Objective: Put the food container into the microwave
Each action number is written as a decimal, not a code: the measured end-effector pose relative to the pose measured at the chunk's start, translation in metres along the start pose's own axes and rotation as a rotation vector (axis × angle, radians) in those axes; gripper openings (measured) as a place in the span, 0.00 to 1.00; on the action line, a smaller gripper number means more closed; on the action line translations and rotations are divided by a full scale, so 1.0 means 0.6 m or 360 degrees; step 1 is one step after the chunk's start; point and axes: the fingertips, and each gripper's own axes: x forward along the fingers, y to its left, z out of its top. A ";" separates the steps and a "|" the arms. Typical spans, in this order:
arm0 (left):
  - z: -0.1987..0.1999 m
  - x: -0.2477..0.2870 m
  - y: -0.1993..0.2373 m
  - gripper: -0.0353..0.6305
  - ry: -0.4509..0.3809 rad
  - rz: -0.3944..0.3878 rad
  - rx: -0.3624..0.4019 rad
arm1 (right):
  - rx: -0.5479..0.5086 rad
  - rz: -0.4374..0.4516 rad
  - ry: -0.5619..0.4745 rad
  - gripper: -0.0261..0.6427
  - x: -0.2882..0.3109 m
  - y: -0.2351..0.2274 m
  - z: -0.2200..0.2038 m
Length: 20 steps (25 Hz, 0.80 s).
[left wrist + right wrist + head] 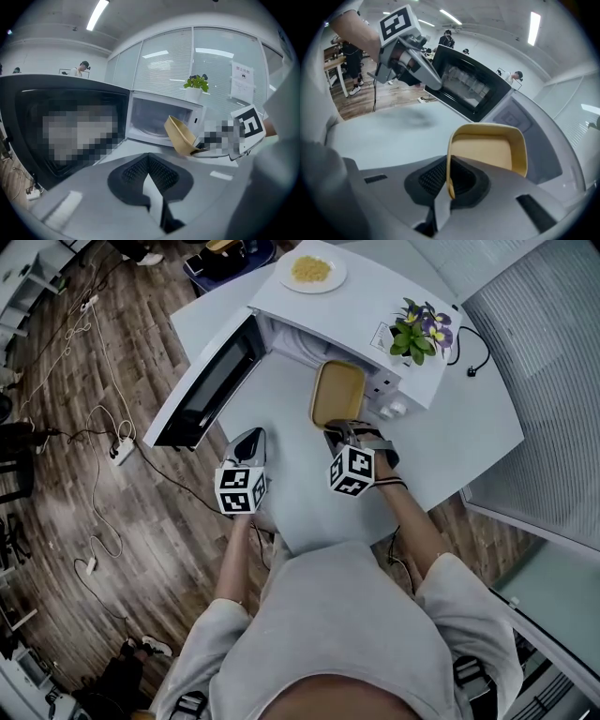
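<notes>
A tan, empty food container (pixel 337 393) hangs tilted above the white table (pixel 291 493), just in front of the microwave (pixel 356 315). My right gripper (pixel 346 434) is shut on its near rim; in the right gripper view the rim (pixel 449 180) sits between the pads and the container (pixel 490 152) stands on edge. The microwave's door (pixel 208 385) is swung wide open to the left, and its cavity (pixel 157 119) looks empty. My left gripper (pixel 250 437) hovers over the table beside the door, shut on nothing (pixel 150 161). From the left gripper view the container (pixel 180 136) is in front of the cavity.
A plate of yellow food (pixel 312 273) and a potted plant (pixel 419 331) rest on top of the microwave. A cable with a plug (pixel 472 369) lies on the table at the right. A power strip (pixel 122 452) and cords lie on the wooden floor left of the table.
</notes>
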 end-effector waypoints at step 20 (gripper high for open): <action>-0.009 -0.001 -0.006 0.07 0.0002 -0.0021 -0.0022 | -0.0128 -0.0046 0.0054 0.06 0.050 -0.068 0.026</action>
